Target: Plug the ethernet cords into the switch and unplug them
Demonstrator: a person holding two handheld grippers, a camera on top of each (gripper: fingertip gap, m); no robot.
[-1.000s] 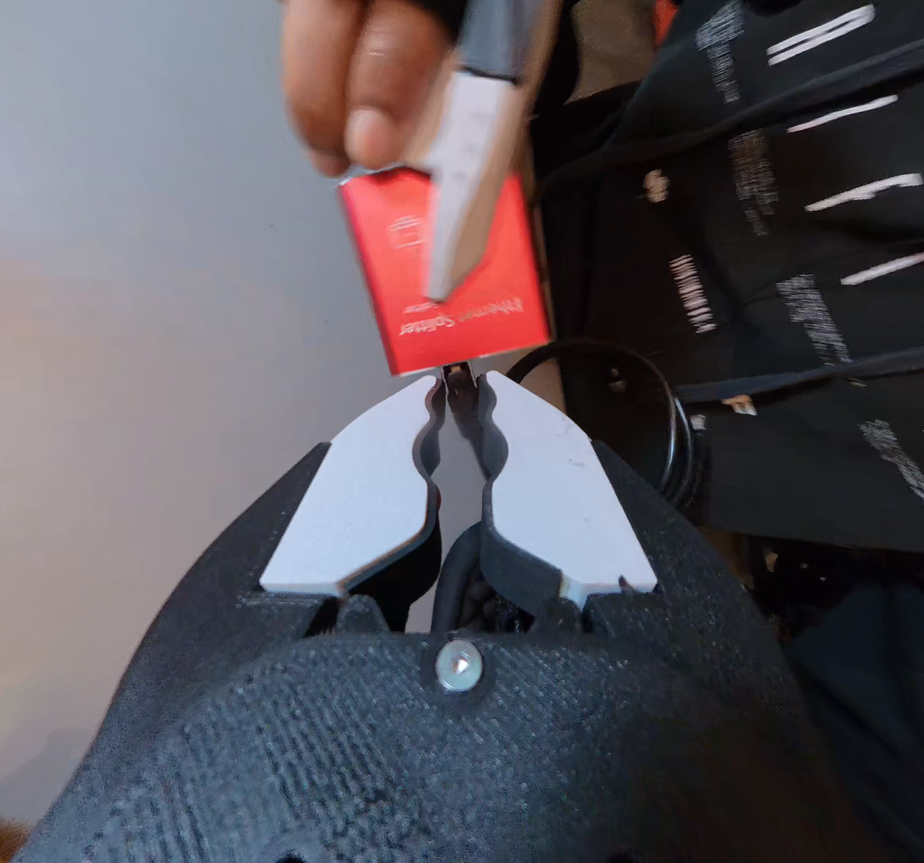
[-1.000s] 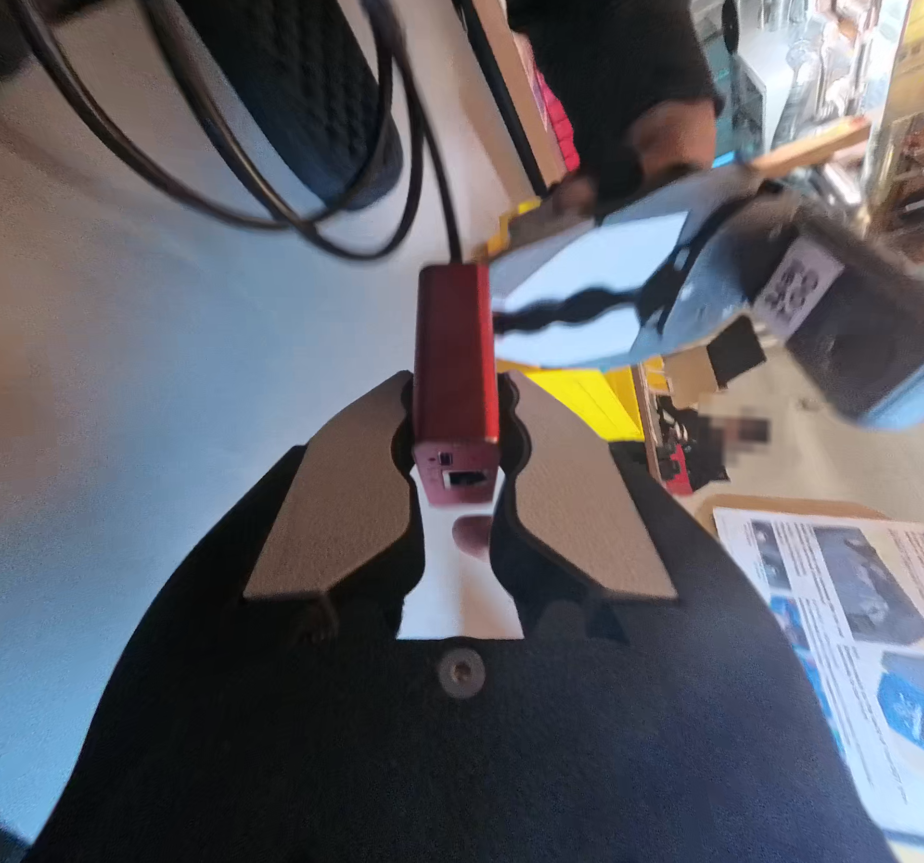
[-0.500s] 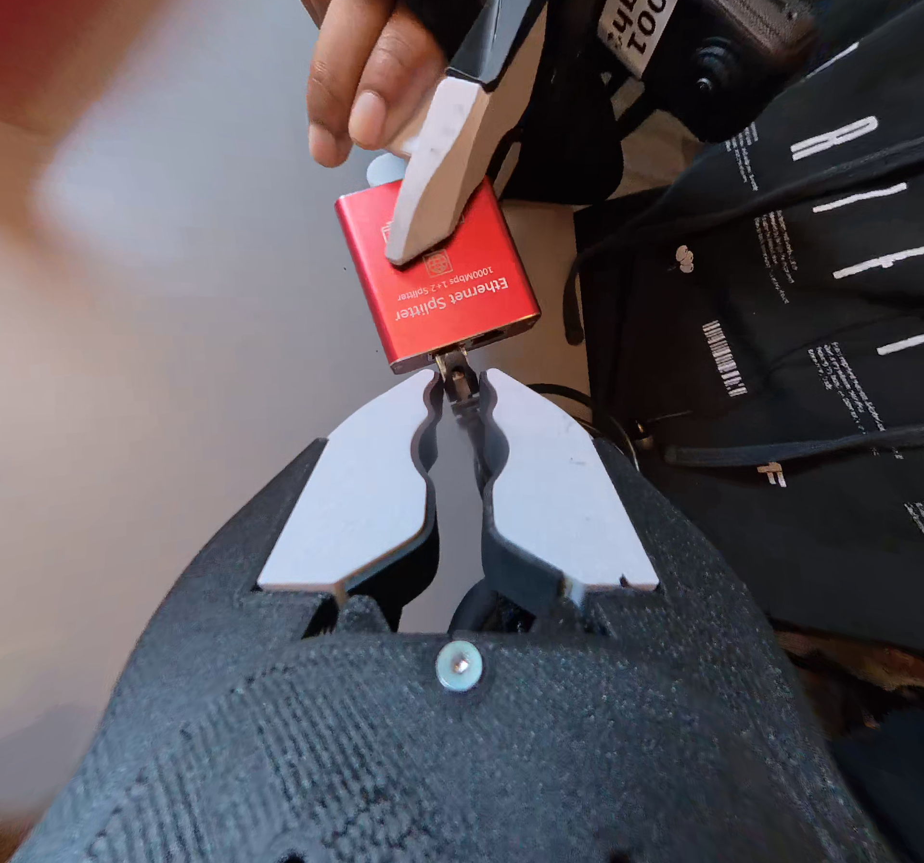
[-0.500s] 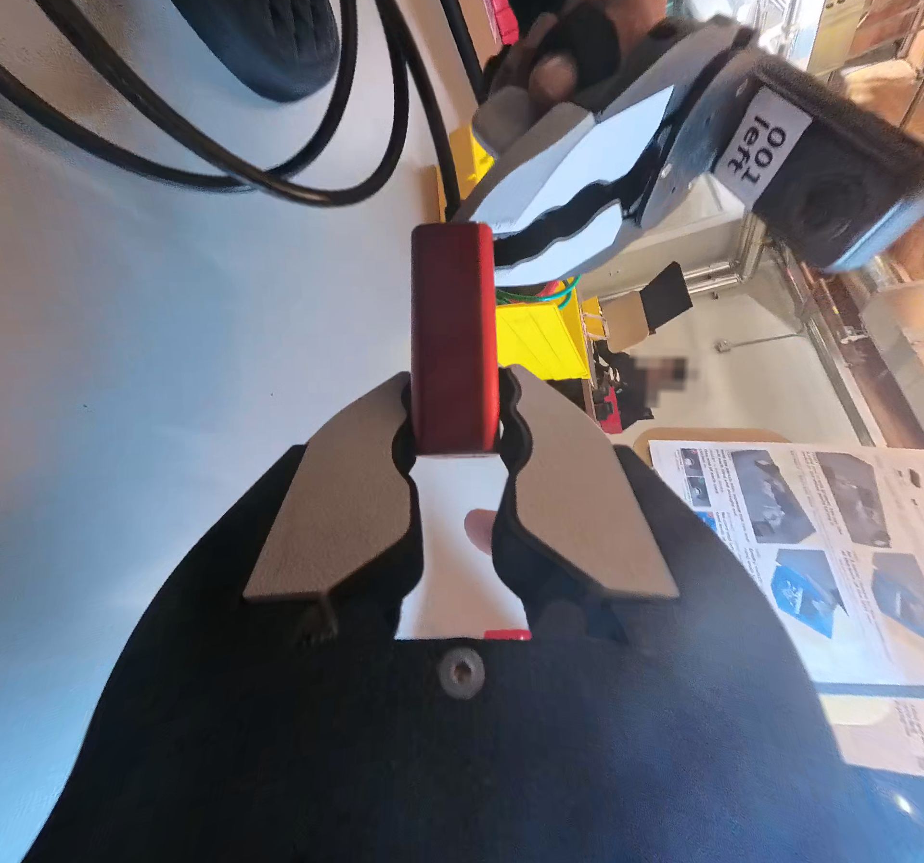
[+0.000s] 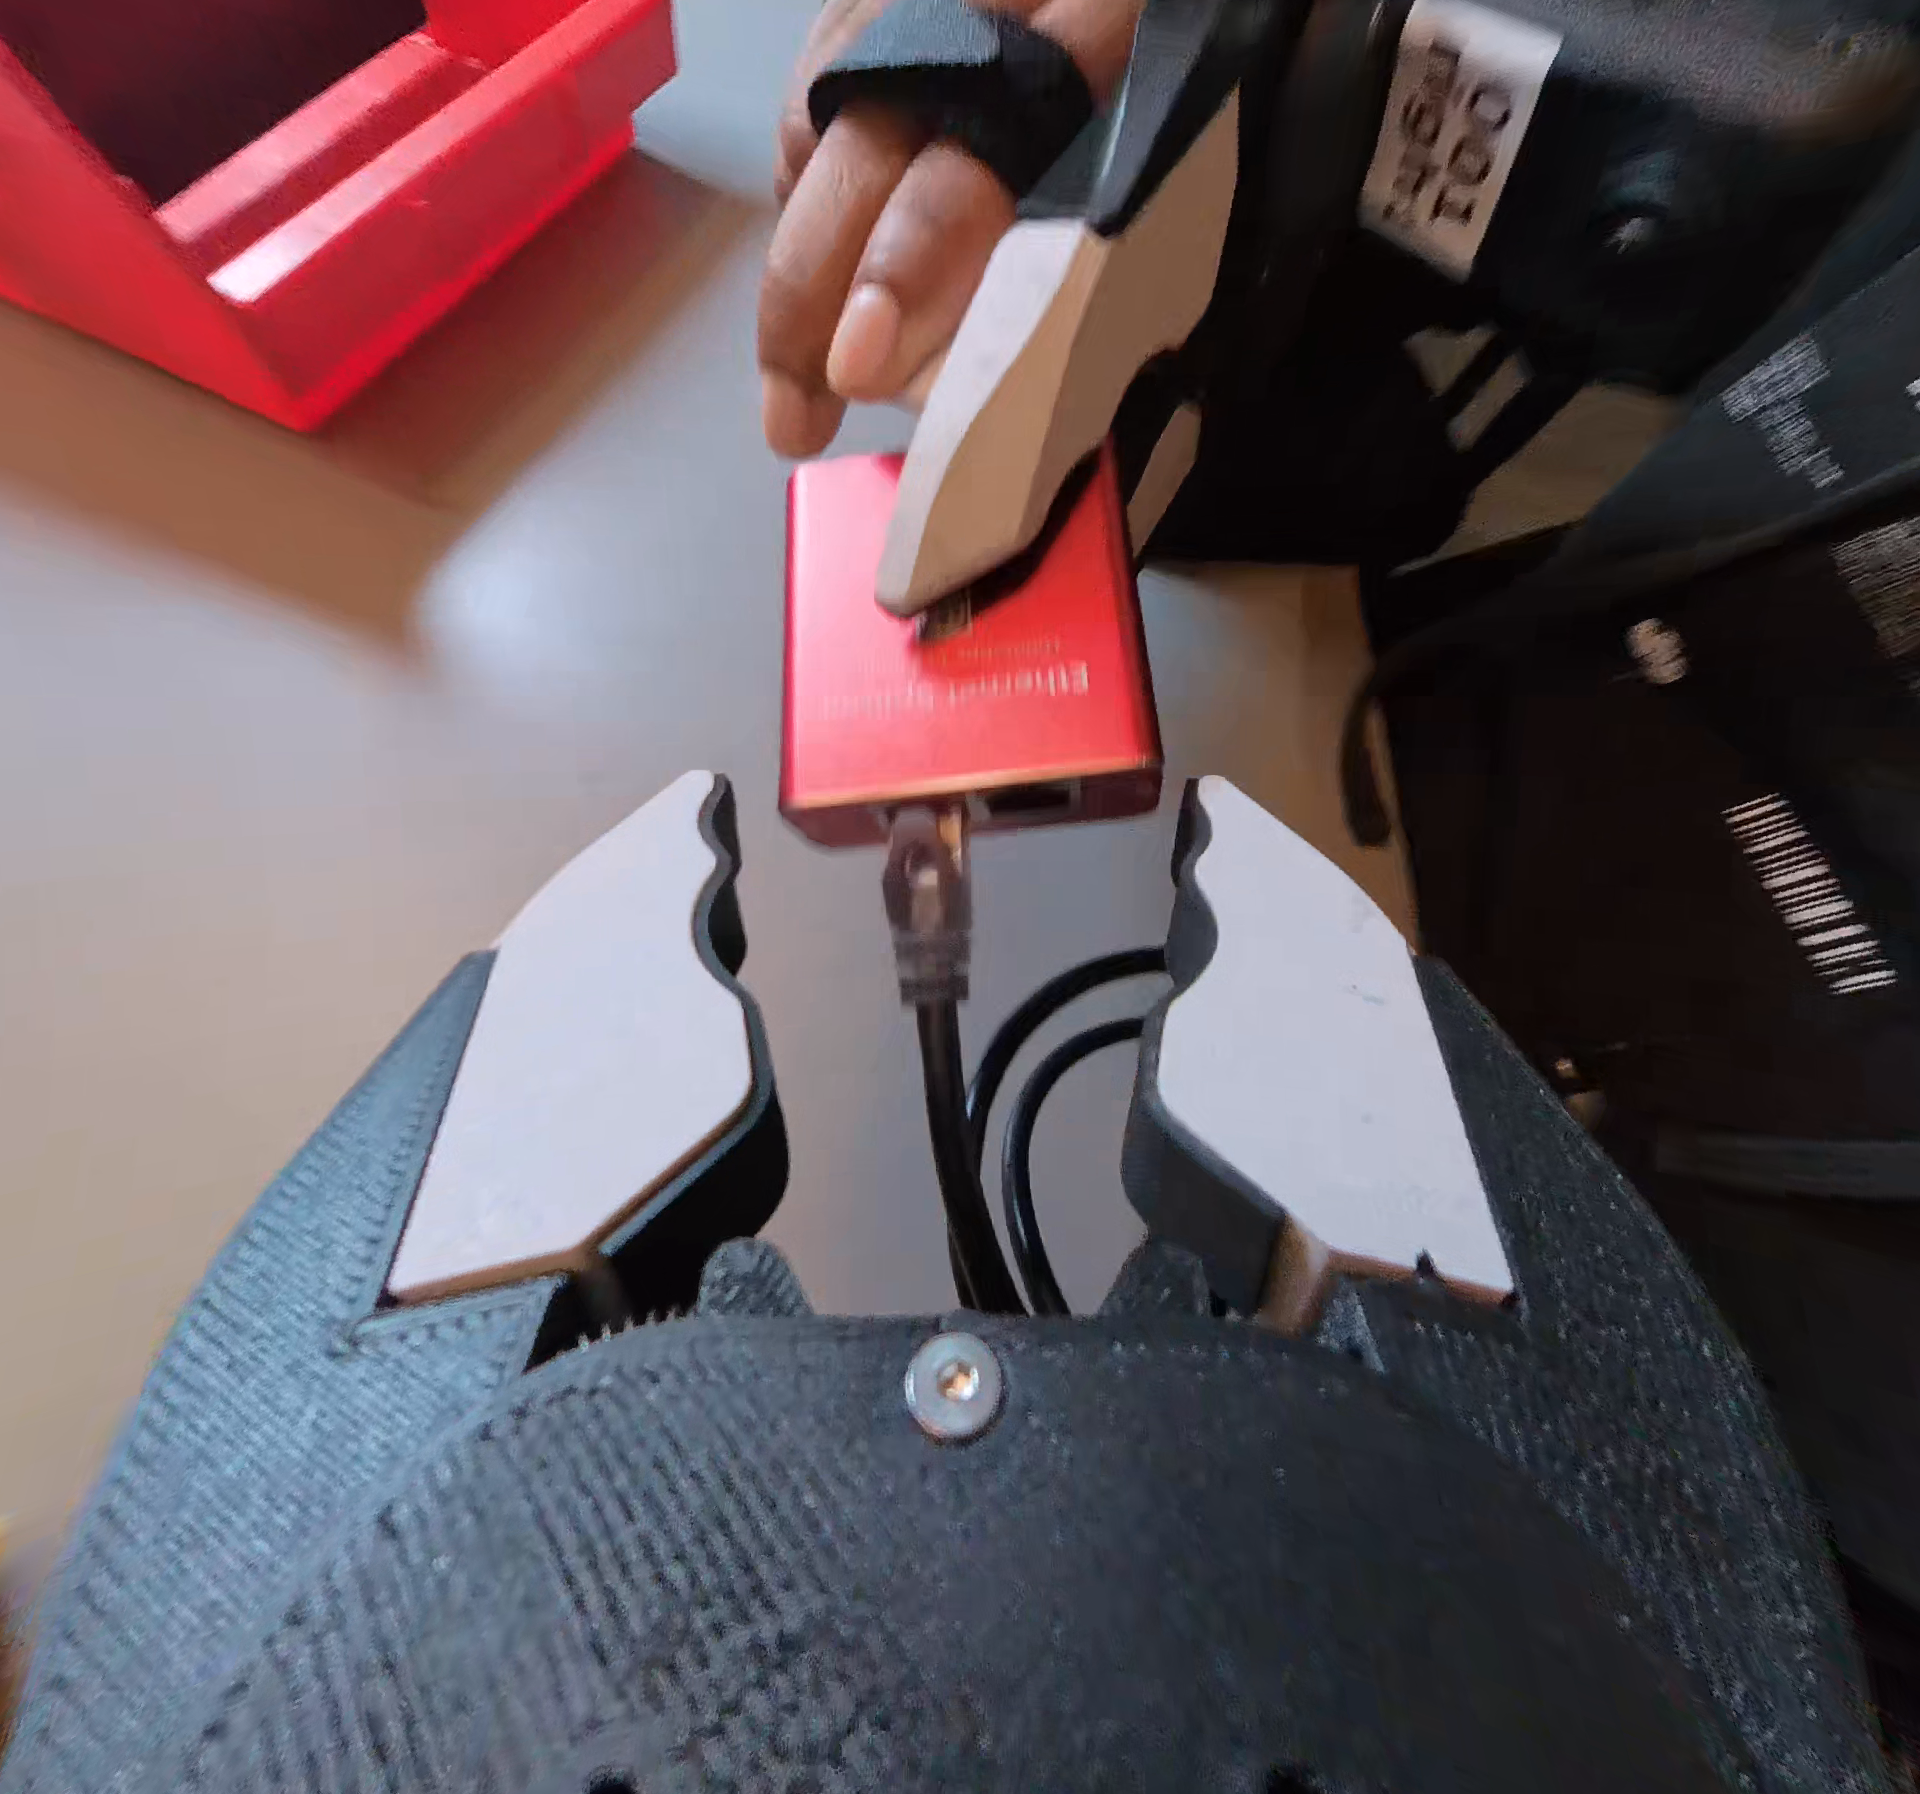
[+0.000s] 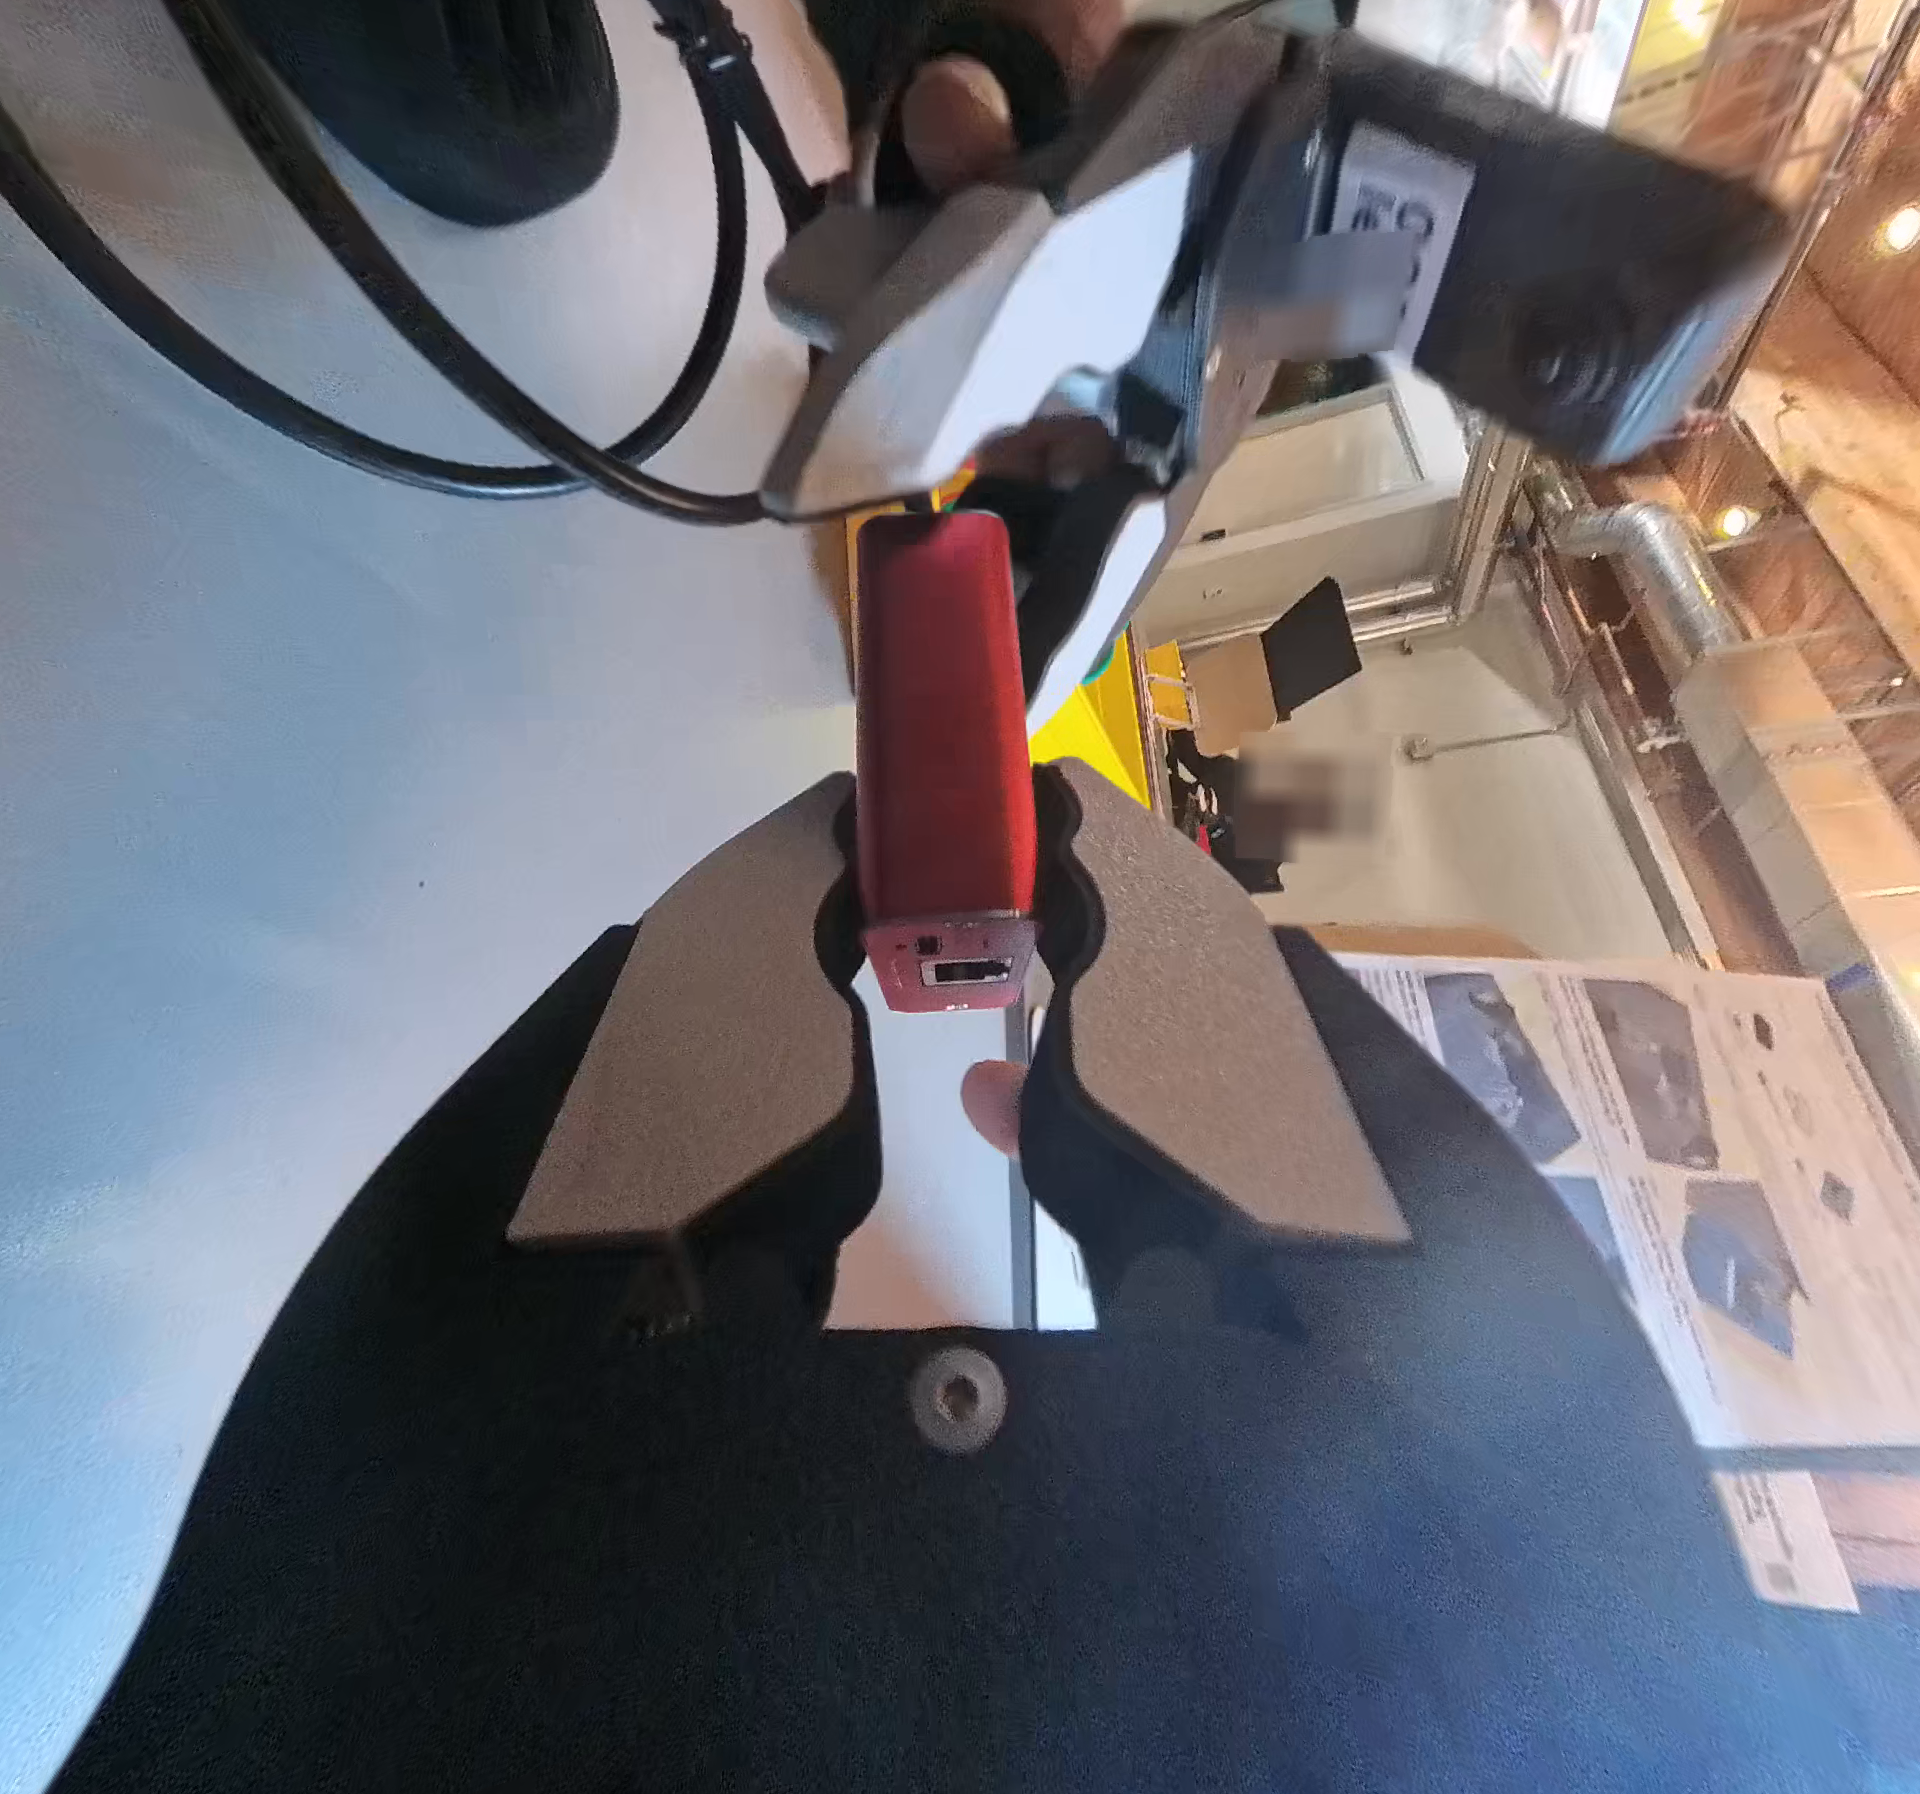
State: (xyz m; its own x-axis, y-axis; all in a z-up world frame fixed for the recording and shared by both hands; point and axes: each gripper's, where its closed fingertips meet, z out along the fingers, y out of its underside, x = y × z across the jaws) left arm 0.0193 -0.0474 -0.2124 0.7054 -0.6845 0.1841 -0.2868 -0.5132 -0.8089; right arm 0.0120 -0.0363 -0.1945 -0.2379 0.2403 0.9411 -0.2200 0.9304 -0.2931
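the far end of the black ethernet cord (image 5: 961, 1152) runs under the left tongs' body, and the switch's printed face is blurred. the left tongs (image 5: 956, 830) stand wide open, holding nothing, their tips either side of the grey plug (image 5: 927, 897) seated in one port of the red switch (image 5: 961, 705); the port beside it is bare. the right tongs (image 6: 948, 871) are closed on the switch's flat sides above the pale desk (image 5: 260, 861). a red bin (image 5: 312, 134) sits well apart, cut off at the frame edge.
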